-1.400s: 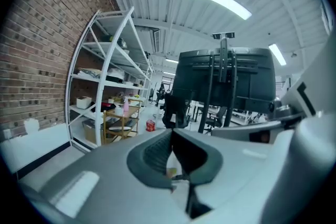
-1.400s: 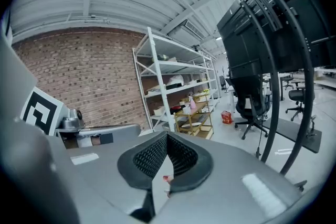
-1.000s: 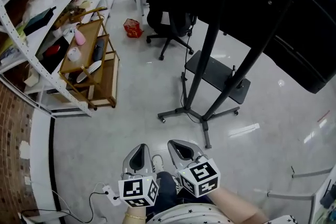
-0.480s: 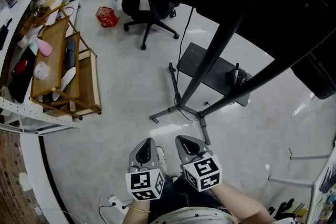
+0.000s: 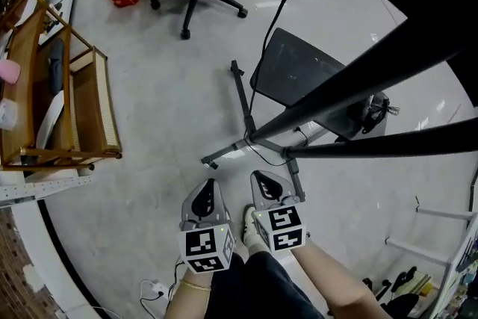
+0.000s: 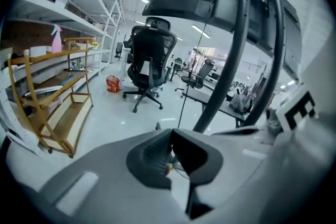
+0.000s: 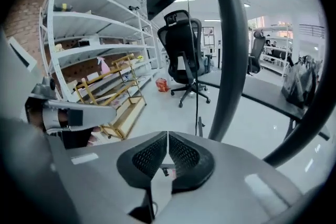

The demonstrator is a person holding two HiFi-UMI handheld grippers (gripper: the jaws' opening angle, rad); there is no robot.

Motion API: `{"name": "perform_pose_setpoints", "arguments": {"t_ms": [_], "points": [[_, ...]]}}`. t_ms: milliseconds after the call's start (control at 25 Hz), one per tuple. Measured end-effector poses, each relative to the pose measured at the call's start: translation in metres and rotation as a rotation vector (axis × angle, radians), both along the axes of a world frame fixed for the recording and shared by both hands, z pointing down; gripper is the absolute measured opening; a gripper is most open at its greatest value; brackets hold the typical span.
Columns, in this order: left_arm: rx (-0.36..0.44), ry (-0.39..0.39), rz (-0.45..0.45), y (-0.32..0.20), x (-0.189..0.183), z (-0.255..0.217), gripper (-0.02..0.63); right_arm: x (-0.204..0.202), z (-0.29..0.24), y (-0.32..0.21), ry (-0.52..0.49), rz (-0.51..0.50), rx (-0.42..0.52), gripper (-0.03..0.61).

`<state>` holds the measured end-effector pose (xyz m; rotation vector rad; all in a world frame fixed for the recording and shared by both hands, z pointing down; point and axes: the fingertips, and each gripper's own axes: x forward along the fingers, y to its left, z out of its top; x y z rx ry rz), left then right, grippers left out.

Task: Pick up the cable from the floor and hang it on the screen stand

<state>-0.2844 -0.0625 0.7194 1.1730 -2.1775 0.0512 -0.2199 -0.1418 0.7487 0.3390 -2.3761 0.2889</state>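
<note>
Head view: I hold the left gripper (image 5: 207, 190) and right gripper (image 5: 265, 183) side by side, close to my body, both pointing forward at the base of the screen stand (image 5: 351, 82). Each gripper view shows its jaws pressed together with nothing between the pads, so both tools are clenched and empty. A thin black cable (image 5: 273, 33) drops beside the stand and reaches the floor (image 5: 164, 108) at the base legs, ahead of the grippers and apart from them. I judge this to be the cable in question, though a white power strip (image 5: 154, 286) with its own lead lies by my left foot. Judgement: the grippers are carried low and tucked in for the approach; pickup has not begun, and the jaws must open first
</note>
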Motion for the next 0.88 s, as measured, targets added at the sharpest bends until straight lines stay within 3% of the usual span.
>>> {"name": "perform_pose_setpoints", "arguments": {"t_ms": [80, 320, 560, 720, 880], "points": [[-0.018, 0.003, 0.013, -0.015, -0.006, 0.036, 0.006, -0.007, 0.043, -0.011, 0.017, -0.010, -0.004, 0.075], [-0.061, 0.020, 0.087, -0.049, -0.010, 0.165, 0.007, -0.020, 0.192, -0.054, 0.108, 0.023, 0.077, 0.088], [-0.064, -0.003, 0.104, -0.061, -0.025, 0.268, 0.008, -0.043, 0.327, -0.080, 0.182, -0.011, 0.140, 0.101], [-0.052, 0.008, 0.110, -0.065, -0.029, 0.303, 0.008, -0.041, 0.377, -0.093, 0.232, -0.004, 0.201, 0.054], [-0.057, -0.008, 0.154, -0.067, -0.022, 0.301, 0.008, -0.039, 0.382, -0.096, 0.241, -0.021, 0.216, 0.017]]}}
